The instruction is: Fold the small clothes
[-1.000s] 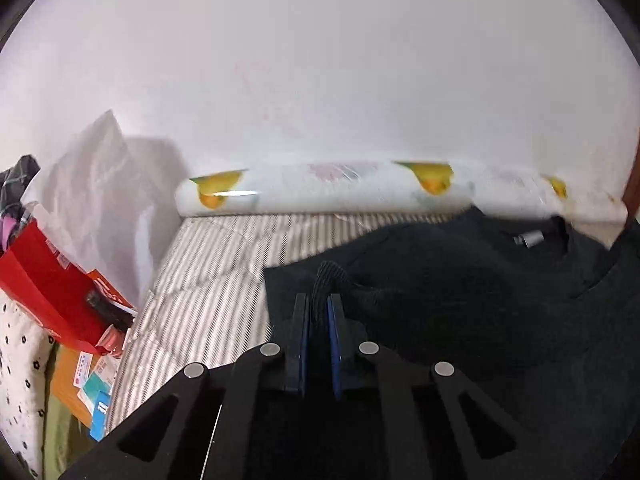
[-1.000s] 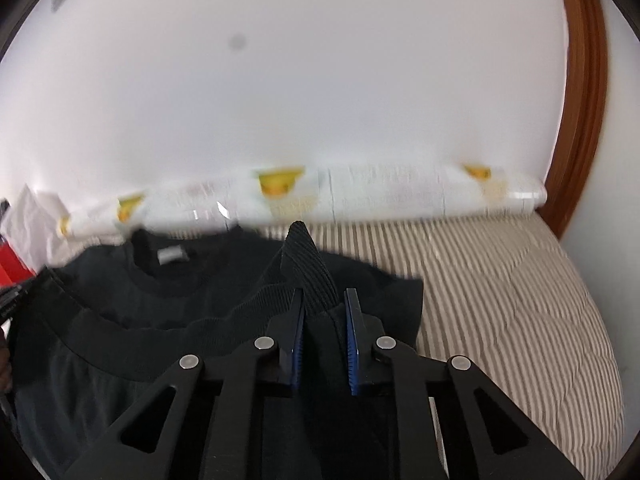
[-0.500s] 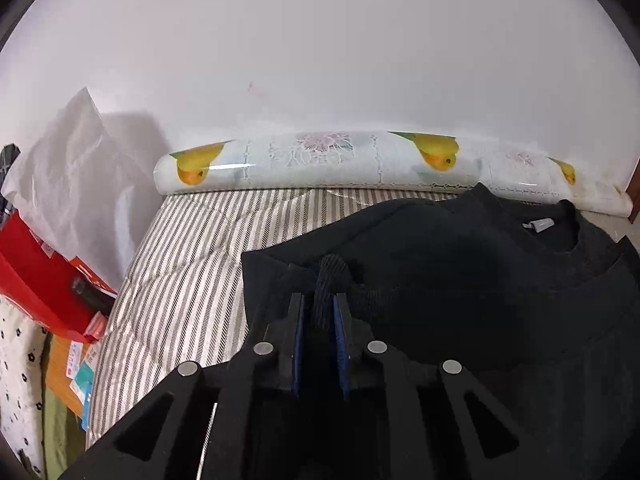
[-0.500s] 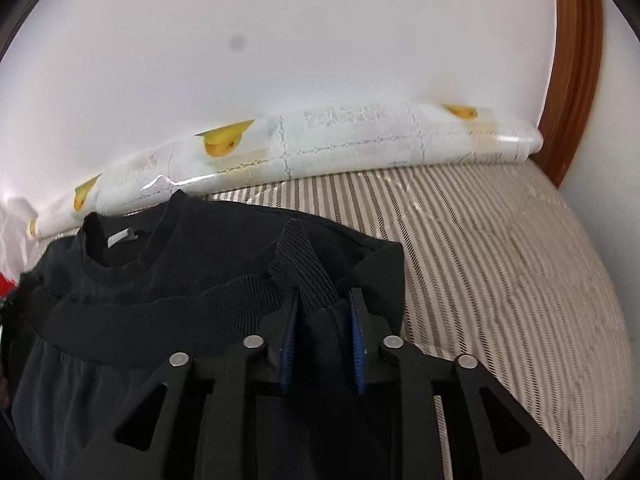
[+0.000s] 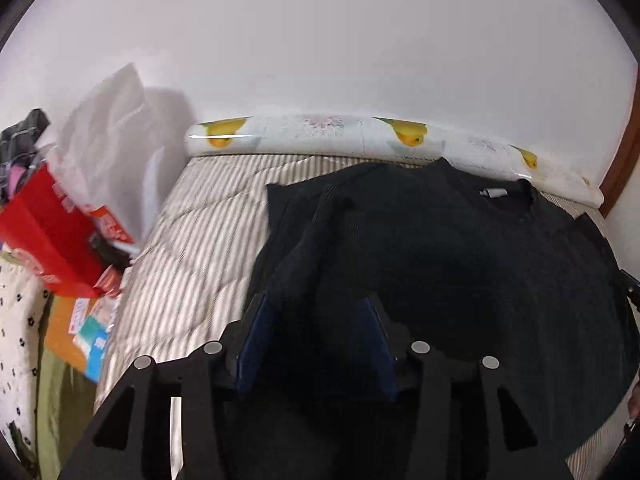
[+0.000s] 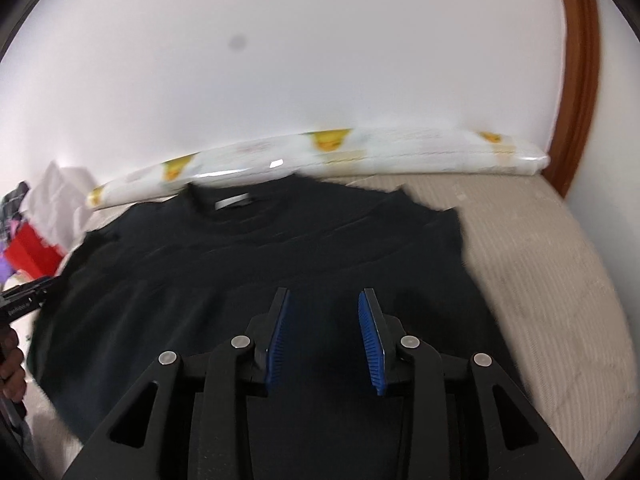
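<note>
A black sweater (image 5: 440, 240) lies on the striped mattress (image 5: 192, 248), its collar with a white label (image 5: 493, 192) towards the wall. My left gripper (image 5: 315, 300) hovers over the sweater's left side. Its jaws are opening, and a raised fold of black cloth sits loosely between the blue pads without being pressed. In the right wrist view the sweater (image 6: 280, 248) is spread flat. My right gripper (image 6: 324, 292) is over its lower middle, jaws opening, with cloth only beneath them.
A rolled printed mat (image 5: 360, 136) lies along the white wall. A red bag (image 5: 52, 240), a white plastic bag (image 5: 112, 120) and papers crowd the left side. A wooden frame (image 6: 580, 80) stands at the right. Bare mattress (image 6: 540, 260) extends right of the sweater.
Both grippers were pinched on upright ribbed folds of the sweater. Both have let go and drawn back with jaws spreading, and the folds have dropped onto the garment.
</note>
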A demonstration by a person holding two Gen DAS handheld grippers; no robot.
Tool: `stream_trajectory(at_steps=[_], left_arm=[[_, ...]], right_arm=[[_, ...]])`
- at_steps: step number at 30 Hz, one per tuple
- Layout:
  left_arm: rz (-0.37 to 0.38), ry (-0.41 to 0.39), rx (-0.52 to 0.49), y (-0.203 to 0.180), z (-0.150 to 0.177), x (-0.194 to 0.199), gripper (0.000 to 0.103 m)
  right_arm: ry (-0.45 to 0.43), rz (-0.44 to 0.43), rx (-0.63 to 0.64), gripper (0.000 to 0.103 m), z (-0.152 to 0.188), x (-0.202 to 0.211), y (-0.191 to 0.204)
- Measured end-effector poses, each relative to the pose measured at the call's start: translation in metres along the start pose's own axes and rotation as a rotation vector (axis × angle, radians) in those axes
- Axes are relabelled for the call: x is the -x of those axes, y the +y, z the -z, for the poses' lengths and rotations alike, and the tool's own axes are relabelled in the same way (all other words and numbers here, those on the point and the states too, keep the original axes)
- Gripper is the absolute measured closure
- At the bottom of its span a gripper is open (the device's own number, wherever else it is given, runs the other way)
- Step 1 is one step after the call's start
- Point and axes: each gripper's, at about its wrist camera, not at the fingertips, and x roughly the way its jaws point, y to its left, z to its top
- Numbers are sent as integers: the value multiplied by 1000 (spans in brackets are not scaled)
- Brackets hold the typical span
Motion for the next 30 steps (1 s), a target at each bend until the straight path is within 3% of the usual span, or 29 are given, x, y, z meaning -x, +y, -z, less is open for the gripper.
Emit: stream_trajectory(at_steps=[5, 12, 18, 27, 30], left_arm=[[0, -6, 23, 17, 31, 33, 49], [41, 41, 93, 56, 91, 54, 47], [175, 104, 214, 86, 136, 58, 47], [359, 66, 378, 96, 143, 44, 48], [365, 57, 418, 96, 136, 36, 48]], right_arm=[[10, -61, 56, 68, 29, 5, 58], [27, -65, 129, 68, 58, -3, 115], [38, 49, 197, 69, 79, -12, 136], [41, 107, 299, 69, 123, 29, 146], [59, 91, 295, 69, 133, 40, 143]])
